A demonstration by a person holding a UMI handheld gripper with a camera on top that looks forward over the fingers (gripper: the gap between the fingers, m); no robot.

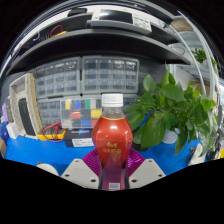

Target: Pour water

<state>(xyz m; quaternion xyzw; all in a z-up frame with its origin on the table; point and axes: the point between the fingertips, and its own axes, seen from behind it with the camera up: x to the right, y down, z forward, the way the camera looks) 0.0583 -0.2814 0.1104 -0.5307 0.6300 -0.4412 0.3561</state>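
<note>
A clear bottle [112,130] filled with red liquid, with a white cap [113,100] and a red label, stands upright between my fingers. My gripper [112,166] is shut on its lower body, and the magenta pads [92,160] press against it from both sides. The bottle's base reaches down between the white fingers and is partly hidden. No cup or other vessel is in view.
A blue tabletop [40,150] lies beyond the bottle. A leafy green plant [172,108] stands close on the right. Grey small-parts drawer cabinets [85,75] line the back under a shelf, with cables and small items [50,130] at the left.
</note>
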